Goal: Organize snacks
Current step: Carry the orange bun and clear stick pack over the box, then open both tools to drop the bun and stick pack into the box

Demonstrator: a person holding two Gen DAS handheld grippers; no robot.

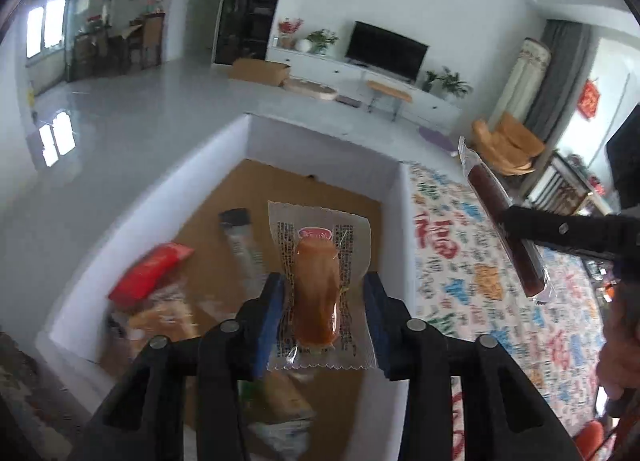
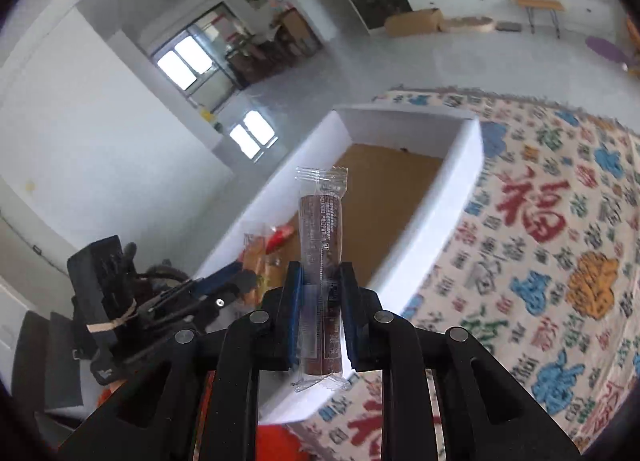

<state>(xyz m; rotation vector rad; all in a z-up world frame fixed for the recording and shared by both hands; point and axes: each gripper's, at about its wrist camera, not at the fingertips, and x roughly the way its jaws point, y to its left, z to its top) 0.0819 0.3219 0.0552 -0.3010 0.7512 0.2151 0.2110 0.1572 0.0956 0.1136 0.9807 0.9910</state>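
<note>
the left gripper (image 1: 324, 293) pinches a sausage pack (image 1: 316, 289) above the box (image 1: 394, 229), the right gripper (image 2: 320, 301) pinches a meat stick (image 2: 322, 261) beside it; either slick wrapper may slip out.

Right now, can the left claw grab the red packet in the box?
Probably not. The left claw is already shut on a sausage, so it has no free grip. The red packet lies uncovered in the box below.
</note>
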